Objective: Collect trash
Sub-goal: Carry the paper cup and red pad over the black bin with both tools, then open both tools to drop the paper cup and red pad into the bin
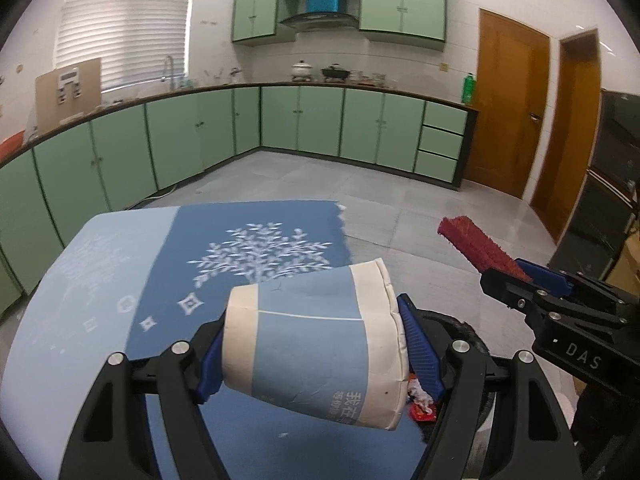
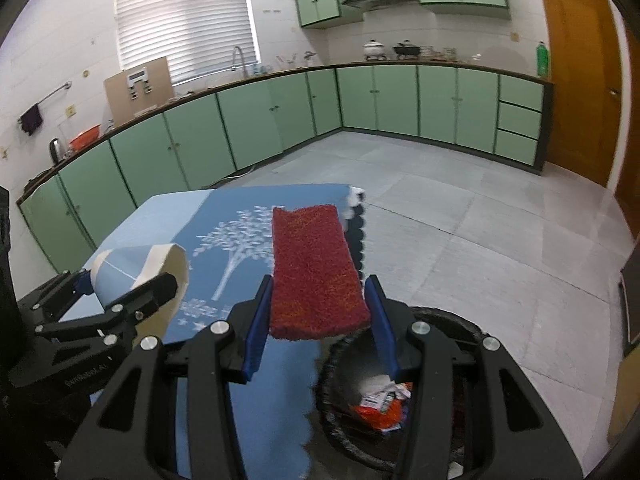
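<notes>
The right hand-held gripper (image 2: 318, 320) clamps a red fuzzy rectangular sponge (image 2: 314, 272) between its blue pads (image 2: 256, 332). Below it to the right sits a black round bin (image 2: 460, 320) holding crumpled wrappers (image 2: 380, 404). To the left, the left hand-held gripper (image 2: 120, 296) grips a blue-and-cream paper cup (image 2: 132, 268) over the blue tree-patterned cloth (image 2: 240, 248).

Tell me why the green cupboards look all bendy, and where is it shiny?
Left wrist view: the fisheye lens bows the green cabinet row; the window blind glows washed-out. Right wrist view: same curving, and pale glare lies on the grey tiled floor by the door.
</notes>
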`<state>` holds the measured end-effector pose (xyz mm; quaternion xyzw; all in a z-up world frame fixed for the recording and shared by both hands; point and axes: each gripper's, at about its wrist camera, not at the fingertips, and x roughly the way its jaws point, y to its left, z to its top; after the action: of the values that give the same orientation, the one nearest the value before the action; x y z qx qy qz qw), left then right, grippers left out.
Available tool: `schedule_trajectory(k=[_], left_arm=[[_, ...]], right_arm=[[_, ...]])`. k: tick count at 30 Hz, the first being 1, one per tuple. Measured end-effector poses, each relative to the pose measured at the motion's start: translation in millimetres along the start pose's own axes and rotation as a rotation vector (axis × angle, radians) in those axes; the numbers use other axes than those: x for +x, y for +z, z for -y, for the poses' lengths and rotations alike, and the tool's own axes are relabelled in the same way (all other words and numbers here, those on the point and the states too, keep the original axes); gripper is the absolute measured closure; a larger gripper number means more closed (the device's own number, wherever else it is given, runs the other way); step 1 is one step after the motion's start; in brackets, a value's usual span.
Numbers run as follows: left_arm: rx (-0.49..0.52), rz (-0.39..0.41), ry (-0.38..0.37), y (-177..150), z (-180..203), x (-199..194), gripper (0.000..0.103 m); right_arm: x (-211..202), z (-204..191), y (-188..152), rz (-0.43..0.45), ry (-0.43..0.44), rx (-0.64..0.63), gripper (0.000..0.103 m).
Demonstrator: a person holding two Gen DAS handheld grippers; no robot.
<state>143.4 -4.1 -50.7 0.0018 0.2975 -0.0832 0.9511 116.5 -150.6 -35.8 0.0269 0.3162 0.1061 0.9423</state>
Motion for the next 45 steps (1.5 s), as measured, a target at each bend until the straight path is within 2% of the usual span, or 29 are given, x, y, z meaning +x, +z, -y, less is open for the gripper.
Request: schedule_trajectory(k=[18, 23, 34, 36, 38, 39, 45], left_arm=[[0.104, -0.032, -0.175, -0.8, 92.2, 48.9, 0.029], [0.126, -0.047, -0.186, -1.0, 107.7, 68.5, 0.029], [0.153, -0.076, -0.193, -3.5, 128.3, 102.7, 0.029], [0.157, -0.091, -0.202, -3.5, 131.3, 112.1, 0.029], [0.155, -0.114, -0.215, -3.0, 133.6, 121.3, 0.028], [0.152, -0.122, -0.219, -2.8, 134.7, 124.7, 0.028], [0.124, -0.134, -0.249, 0.1, 135.9, 135.1, 0.019]], right_arm=[[-12.5, 92.8, -36.5, -0.015, -0.170, 0.103, 0.059], [-3.5, 113.5, -46.8, -0.033, -0.195, 0.125, 0.059], [24.2, 132.6, -56.2, -0.073, -0.211, 0.157, 0.059], [32.8, 135.6, -55.4, -0.082, -0.223, 0.156, 0.057], [43.4, 140.6, -58.4, -0.102, -0.237, 0.154, 0.045], [45.4, 142.0, -59.6, -0.104, -0.245, 0.156, 0.043], [52.9, 152.3, -69.6, -0.125, -0.264, 0.183, 0.035]])
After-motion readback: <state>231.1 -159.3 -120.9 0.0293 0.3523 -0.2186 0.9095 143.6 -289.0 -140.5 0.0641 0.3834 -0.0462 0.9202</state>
